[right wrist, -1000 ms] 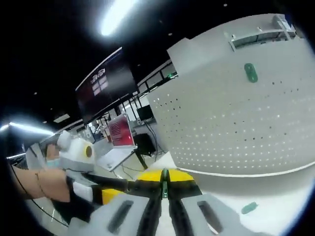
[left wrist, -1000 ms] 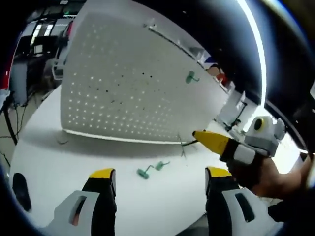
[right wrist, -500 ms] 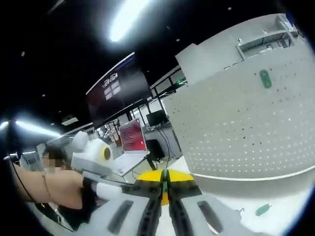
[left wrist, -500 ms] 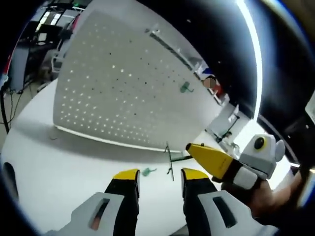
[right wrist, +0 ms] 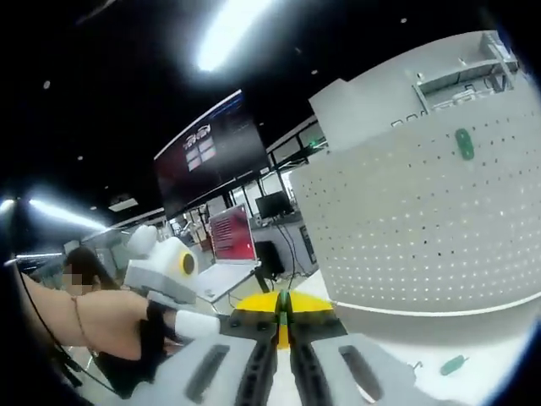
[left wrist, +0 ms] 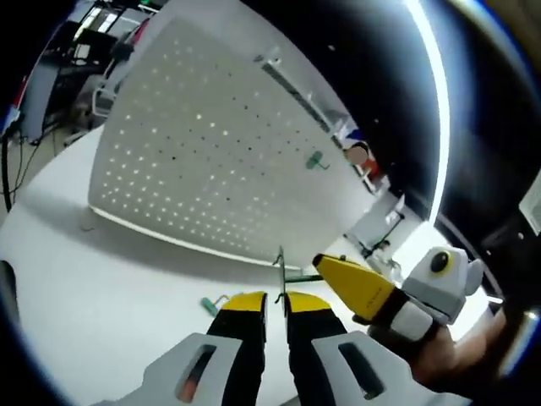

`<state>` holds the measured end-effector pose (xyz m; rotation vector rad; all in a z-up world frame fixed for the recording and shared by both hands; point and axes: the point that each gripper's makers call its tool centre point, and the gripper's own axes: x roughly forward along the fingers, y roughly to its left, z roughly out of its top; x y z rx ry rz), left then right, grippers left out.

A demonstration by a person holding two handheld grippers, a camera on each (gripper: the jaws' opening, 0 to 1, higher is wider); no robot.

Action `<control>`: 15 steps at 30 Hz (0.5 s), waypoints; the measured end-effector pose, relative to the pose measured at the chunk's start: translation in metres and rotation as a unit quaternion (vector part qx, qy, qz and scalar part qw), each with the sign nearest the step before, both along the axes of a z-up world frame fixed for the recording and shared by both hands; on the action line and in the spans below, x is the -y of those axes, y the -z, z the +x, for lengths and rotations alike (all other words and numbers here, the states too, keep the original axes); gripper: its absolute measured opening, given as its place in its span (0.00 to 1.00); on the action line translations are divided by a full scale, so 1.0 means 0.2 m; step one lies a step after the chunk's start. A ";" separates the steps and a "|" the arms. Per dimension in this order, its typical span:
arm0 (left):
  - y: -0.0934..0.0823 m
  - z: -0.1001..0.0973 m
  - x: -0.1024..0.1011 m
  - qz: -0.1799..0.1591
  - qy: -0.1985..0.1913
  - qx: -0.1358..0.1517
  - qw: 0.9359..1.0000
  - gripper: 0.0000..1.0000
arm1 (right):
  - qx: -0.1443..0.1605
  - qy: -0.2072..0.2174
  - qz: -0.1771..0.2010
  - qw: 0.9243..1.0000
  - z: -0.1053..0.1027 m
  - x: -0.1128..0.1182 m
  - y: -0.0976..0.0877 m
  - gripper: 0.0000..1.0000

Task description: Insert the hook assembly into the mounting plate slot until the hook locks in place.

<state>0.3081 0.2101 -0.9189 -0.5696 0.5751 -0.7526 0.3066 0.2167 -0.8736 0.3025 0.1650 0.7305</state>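
On the white table (left wrist: 101, 279), before an upright pegboard (left wrist: 203, 161), the left tongs (left wrist: 275, 303) pinch a thin wire hook (left wrist: 280, 262) standing upright. Right tongs (right wrist: 283, 306) are clenched too, gripping green; a green hook (left wrist: 317, 160) hangs on the pegboard, another (right wrist: 453, 364) lies on the table.
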 end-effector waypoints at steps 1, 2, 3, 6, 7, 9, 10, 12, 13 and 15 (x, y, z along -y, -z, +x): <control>0.00 0.00 0.00 -0.001 0.001 0.000 1.000 0.05 | 0.001 0.000 0.000 1.000 0.00 0.00 0.00 0.00; 0.00 0.00 0.00 0.002 0.000 0.001 1.000 0.04 | 0.001 0.000 -0.001 1.000 0.00 0.00 0.00 0.00; 0.00 0.00 0.00 0.001 0.002 0.000 1.000 0.04 | 0.003 0.000 -0.002 1.000 0.00 0.00 0.00 0.00; -0.01 0.00 0.01 0.001 0.003 0.000 1.000 0.04 | 0.008 0.000 -0.007 1.000 -0.01 0.00 -0.01 0.00; -0.01 0.00 0.01 0.001 0.004 0.001 1.000 0.03 | 0.011 0.001 -0.007 1.000 -0.01 0.00 -0.01 0.00; -0.01 0.00 0.01 0.004 0.005 0.001 1.000 0.03 | 0.011 0.002 -0.009 1.000 -0.01 0.01 -0.01 0.00; -0.01 0.00 0.01 0.005 0.005 0.000 1.000 0.02 | 0.011 0.002 -0.009 1.000 -0.01 0.01 -0.01 0.00; -0.01 0.00 0.01 0.014 0.006 0.006 1.000 0.02 | 0.006 0.003 -0.011 1.000 0.00 0.01 0.00 0.00; -0.01 0.00 0.02 0.017 0.007 0.006 1.000 0.02 | 0.003 0.005 -0.015 1.000 0.00 0.01 0.00 0.00; -0.01 0.00 0.02 0.026 0.007 0.014 1.000 0.01 | 0.002 0.007 -0.024 1.000 0.00 0.01 0.00 0.00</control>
